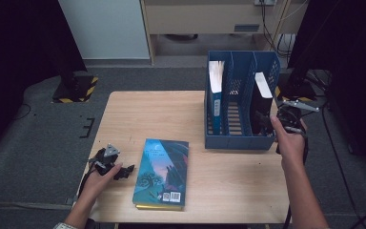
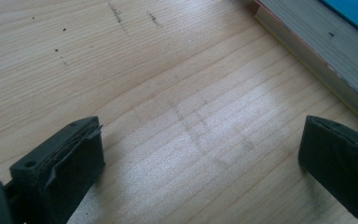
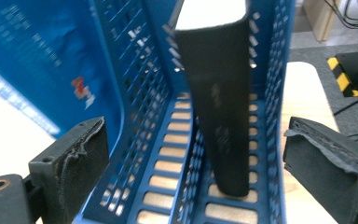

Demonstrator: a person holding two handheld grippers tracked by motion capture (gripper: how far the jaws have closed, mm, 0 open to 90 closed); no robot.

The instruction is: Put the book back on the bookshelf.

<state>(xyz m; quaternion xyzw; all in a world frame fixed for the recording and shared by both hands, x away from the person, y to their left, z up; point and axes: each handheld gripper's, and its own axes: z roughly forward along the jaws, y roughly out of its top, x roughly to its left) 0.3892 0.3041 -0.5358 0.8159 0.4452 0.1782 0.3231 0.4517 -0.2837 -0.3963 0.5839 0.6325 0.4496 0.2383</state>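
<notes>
A teal paperback (image 1: 162,171) lies flat near the table's front edge. My left gripper (image 1: 123,170) rests just left of it, open, with bare wood between the jaws (image 2: 203,135); the paperback's page edge (image 2: 317,51) runs past at the upper right. A blue file rack (image 1: 238,140) stands at the back right. A blue book (image 1: 215,95) stands in its left slot and a black book (image 1: 262,102) in its right slot. My right gripper (image 1: 278,121) hovers at the rack's front right corner, open (image 3: 196,135), facing the upright black book (image 3: 221,107), which its jaws do not touch.
The wooden table (image 1: 152,114) has bare room at the left and middle. The rack's middle slot (image 1: 236,109) holds nothing. In the right gripper view the blue book's cover (image 3: 42,70) is at the left. Dark floor and yellow-black striped stands (image 1: 76,88) surround the table.
</notes>
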